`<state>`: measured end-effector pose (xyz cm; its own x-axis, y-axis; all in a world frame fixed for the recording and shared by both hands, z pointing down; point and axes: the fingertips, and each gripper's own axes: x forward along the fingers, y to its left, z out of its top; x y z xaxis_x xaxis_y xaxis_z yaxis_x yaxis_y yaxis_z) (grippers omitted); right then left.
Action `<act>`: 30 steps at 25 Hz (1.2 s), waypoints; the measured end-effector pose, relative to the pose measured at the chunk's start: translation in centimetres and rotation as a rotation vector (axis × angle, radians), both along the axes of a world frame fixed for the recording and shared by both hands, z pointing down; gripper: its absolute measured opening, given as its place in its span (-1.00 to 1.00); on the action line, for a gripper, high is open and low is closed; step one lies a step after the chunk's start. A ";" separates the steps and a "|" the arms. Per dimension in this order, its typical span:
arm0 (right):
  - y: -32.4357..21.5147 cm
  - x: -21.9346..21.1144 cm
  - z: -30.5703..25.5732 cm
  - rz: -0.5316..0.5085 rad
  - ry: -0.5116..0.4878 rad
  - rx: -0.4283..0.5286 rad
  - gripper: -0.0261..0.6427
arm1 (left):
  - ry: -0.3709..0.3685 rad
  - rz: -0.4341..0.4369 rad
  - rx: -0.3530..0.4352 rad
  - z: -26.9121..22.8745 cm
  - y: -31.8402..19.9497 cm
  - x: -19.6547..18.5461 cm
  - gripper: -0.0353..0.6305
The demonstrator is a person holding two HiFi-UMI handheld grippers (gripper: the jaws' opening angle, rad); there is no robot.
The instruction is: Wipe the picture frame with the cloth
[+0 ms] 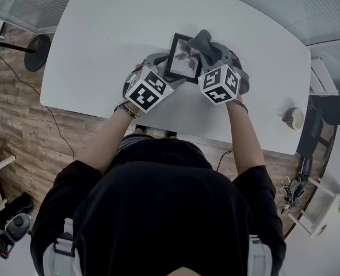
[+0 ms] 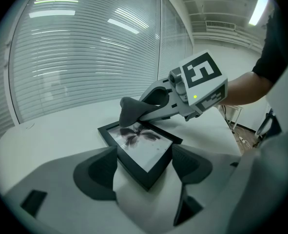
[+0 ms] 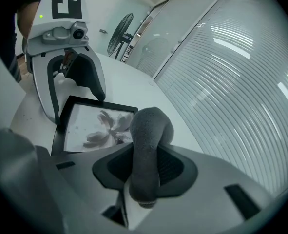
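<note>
Frame [image 1: 184, 57] lies flat on the white worktop [image 1: 100, 33], its near corner set between the pads of the left tongs [image 2: 144, 162] and its far part under the tip of the right tongs [image 3: 144, 169]; the left tongs stand part open, just wide enough for that corner, and both pads appear to press its black edges, so I judge they are pinning it; the right tongs are clamped tight on a rolled grey cloth [image 3: 146, 150], whose free end pokes forward past the pads and rests on the glass over the flower print; I would expect a light, stiff frame with a smooth rim that could skate on the slick worktop, and a glass face that is fragile and should take only gentle pressure; the black border at a corner, where the left tongs already sit, looks the best place to hold, never the glass; the cloth is soft and will give, so it needs a firm pinch; both forearms reach forward and converge, left arm [image 1: 109, 134] angled inward from the left, right arm [image 1: 244, 131] from the right, each marker cube facing up.
</note>
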<state>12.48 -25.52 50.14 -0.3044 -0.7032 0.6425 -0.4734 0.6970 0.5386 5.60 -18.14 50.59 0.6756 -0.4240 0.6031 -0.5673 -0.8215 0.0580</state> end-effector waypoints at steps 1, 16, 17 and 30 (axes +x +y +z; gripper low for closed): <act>0.3 0.0 0.0 -0.001 -0.002 0.000 -0.56 | 0.001 0.001 0.004 0.0 0.0 0.0 0.19; 3.7 -0.4 -0.2 -0.003 -0.052 -0.011 -0.56 | 0.002 0.002 0.013 -0.3 0.0 0.2 0.19; 3.9 -0.4 -0.2 -0.001 -0.058 -0.013 -0.56 | 0.001 0.001 0.013 -0.3 0.1 0.1 0.19; 6.3 -0.7 -0.1 -0.010 -0.081 -0.038 -0.56 | -0.001 0.001 0.012 -0.2 -0.1 0.1 0.19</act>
